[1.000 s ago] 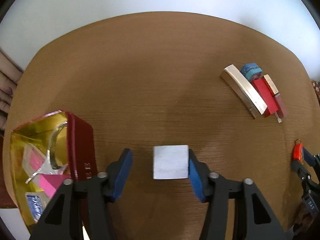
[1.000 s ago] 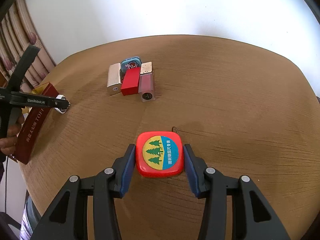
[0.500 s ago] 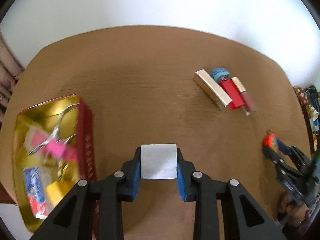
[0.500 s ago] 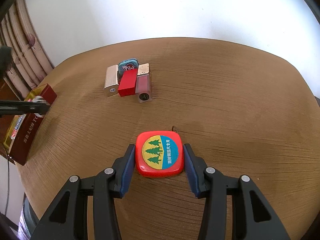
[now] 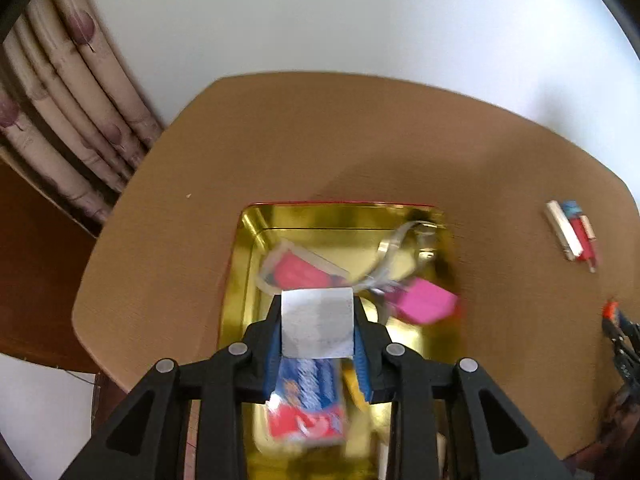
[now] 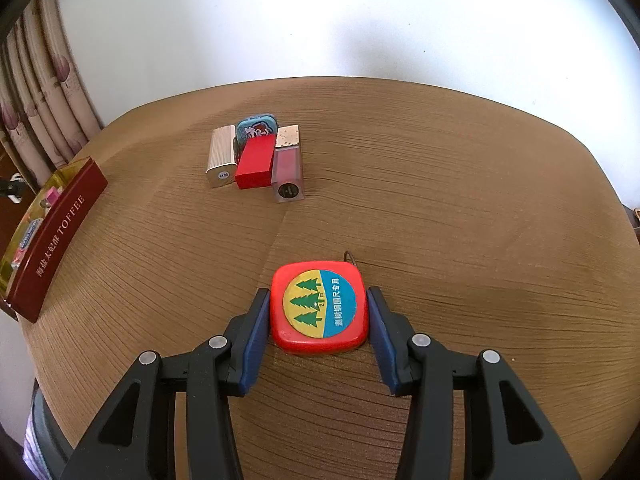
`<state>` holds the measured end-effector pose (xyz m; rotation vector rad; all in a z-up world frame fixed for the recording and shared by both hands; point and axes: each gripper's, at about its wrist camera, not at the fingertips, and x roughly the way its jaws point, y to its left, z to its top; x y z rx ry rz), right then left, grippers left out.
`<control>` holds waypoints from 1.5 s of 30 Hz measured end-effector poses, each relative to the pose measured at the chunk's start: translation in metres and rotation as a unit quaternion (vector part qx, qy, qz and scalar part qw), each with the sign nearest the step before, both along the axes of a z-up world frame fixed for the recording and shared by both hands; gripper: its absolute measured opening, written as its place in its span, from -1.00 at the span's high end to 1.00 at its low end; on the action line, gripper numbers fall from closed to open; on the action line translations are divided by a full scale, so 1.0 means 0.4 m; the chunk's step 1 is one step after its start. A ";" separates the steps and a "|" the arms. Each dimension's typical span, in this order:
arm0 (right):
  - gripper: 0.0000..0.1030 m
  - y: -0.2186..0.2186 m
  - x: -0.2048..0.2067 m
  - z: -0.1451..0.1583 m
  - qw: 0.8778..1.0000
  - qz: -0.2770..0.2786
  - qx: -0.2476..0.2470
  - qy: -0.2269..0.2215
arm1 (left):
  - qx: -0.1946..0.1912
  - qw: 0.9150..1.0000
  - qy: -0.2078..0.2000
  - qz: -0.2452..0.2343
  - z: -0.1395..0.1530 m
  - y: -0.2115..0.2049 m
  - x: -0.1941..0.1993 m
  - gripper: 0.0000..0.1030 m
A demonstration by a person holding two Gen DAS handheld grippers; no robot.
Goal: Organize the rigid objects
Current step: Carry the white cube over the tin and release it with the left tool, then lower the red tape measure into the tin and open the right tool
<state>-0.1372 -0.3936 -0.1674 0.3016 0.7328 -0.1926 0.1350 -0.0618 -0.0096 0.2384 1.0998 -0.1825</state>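
My left gripper point(image 5: 317, 328) is shut on a white block point(image 5: 317, 326) and holds it above the open gold-lined red tin point(image 5: 344, 218). The tin holds a pink block point(image 5: 424, 305), a blue and red packet point(image 5: 306, 408), a red-labelled case point(image 5: 298, 270) and a metal piece. My right gripper point(image 6: 319, 312) has its blue pads on both sides of a red tape measure point(image 6: 319, 307) that rests on the table; a small gap shows on the right pad. The tin also shows at the far left of the right wrist view point(image 6: 56, 232).
A row of small items lies on the brown table point(image 6: 440, 200): a gold case point(image 6: 221, 156), a blue tin point(image 6: 256, 130), a red box point(image 6: 255, 162) and a pink lip gloss point(image 6: 287, 166). Curtains point(image 5: 60, 100) hang past the left table edge.
My left gripper shut on the white block, lifted it and carried it left over the open tin. My right gripper stayed around the tape measure.
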 end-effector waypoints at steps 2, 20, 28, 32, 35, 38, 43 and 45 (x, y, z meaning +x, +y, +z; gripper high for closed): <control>0.14 0.001 0.003 0.000 1.000 0.000 -0.001 0.000 | 0.005 1.000 0.011 0.017 -0.023 0.032 0.039 0.42; 0.14 0.011 0.011 0.000 1.000 0.000 -0.011 0.003 | -0.048 0.998 0.037 0.036 -0.087 0.055 0.147 0.35; 0.15 0.011 0.004 0.006 1.000 0.010 -0.007 0.006 | -0.086 0.993 -0.044 0.066 0.034 0.169 -0.015 0.25; 0.15 0.032 0.003 0.029 1.000 0.022 -0.001 0.003 | -0.096 0.988 -0.062 0.107 0.046 0.233 -0.131 0.25; 0.15 0.063 0.009 0.066 0.999 0.037 -0.004 -0.006 | -0.104 0.983 -0.055 0.143 0.014 0.296 -0.222 0.25; 0.15 0.106 0.021 0.119 0.998 0.056 0.000 -0.020 | -0.098 0.980 -0.054 0.168 -0.012 0.318 -0.322 0.25; 0.15 0.198 0.080 0.235 0.992 0.110 0.023 -0.049 | -0.075 0.979 -0.071 0.176 -0.050 0.341 -0.414 0.25; 0.15 0.268 0.132 0.287 0.988 0.141 0.032 -0.061 | -0.051 0.981 -0.086 0.169 -0.053 0.329 -0.429 0.25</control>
